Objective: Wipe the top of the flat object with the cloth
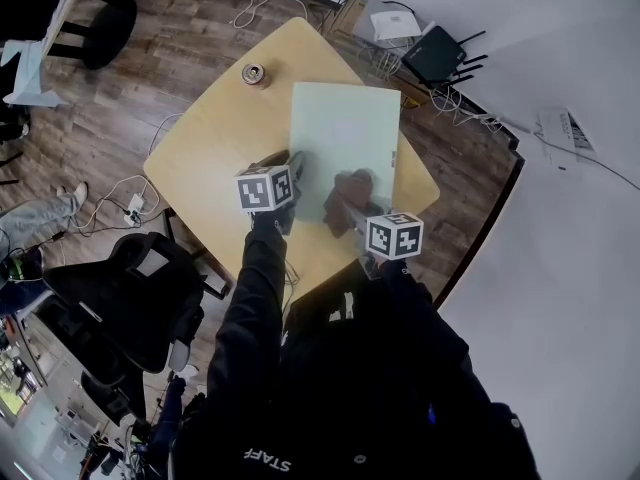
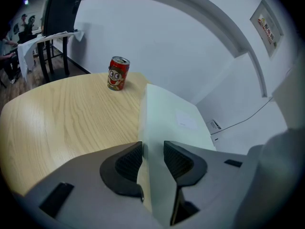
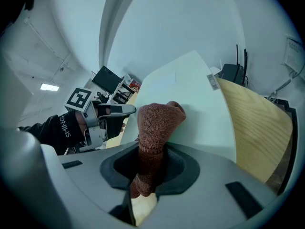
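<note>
**Trainee:** What is the set-up, starting from the work surface?

**Instructor:** The table [image 1: 205, 138] carries the flat object [image 1: 345, 128], a pale rectangular sheet lying across its right half.

**Trainee:** How is the flat object secured?

**Instructor:** The left gripper [image 2: 153, 150] is clenched on its near left edge, with a ribbed pad against each side of that edge. Hold this clamp through every stroke so the flat object cannot slide on the wood.

**Trainee:** And the wiping tool?

**Instructor:** The right gripper [image 3: 151, 165] grasps the cloth [image 3: 158, 120], a brown knitted wad pinched at its waist. The bunched head projects beyond the jaws and appears to touch the near end of the flat object.

**Trainee:** What technique is recommended?

**Instructor:** Judging by the cloth's position, most of the surface is probably unwiped.
1. Press only the cloth head onto the surface, never the jaw tips.
2. Work in straight, overlapping passes from the near end to the far end.
3. Stay apart from the left gripper.

**Trainee:** Is anything in the way?

**Instructor:** The can [image 2: 118, 73] stands on the far part of the table, well apart from the flat object. It should not interfere.
</note>
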Tool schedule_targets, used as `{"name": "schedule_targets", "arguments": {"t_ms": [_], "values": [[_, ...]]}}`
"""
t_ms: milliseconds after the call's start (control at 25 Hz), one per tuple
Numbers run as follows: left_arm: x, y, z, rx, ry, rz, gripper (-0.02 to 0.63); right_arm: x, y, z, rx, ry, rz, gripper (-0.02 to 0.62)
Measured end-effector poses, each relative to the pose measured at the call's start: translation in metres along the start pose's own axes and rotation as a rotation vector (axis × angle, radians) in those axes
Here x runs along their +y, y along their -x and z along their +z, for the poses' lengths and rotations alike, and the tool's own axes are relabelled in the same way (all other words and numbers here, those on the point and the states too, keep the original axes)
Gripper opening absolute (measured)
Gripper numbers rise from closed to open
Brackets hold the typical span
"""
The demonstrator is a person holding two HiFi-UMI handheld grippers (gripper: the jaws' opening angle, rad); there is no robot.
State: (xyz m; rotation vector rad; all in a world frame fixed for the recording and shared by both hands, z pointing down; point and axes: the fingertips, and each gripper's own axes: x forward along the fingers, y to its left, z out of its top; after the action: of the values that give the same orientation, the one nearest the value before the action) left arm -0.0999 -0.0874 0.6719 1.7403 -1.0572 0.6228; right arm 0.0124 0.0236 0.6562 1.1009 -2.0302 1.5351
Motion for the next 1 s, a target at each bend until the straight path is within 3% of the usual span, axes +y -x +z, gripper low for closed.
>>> {"name": "schedule_targets", "arguments": {"t_ms": [200,520,800,1000], "values": [[-0.003,-0.001,0.001,0.002,-0.002,-0.012,0.153,0.009,0.010,0.017,-0.019,0.001,0.032,0.104],[-0.003,-0.001,0.003,0.004,0.004,-0.022,0.153,0.024,-0.001,0.115,-0.130,0.044,0.094,0.104],[-0.003,-0.002,0.004,0.016,0.017,-0.044,0.153,0.020,-0.045,0.196,-0.143,0.090,0.077,0.104],[-0.002,-0.002,0.004,0.019,0.018,-0.054,0.153,0.012,-0.071,0.220,-0.127,0.091,0.043,0.106]]}}
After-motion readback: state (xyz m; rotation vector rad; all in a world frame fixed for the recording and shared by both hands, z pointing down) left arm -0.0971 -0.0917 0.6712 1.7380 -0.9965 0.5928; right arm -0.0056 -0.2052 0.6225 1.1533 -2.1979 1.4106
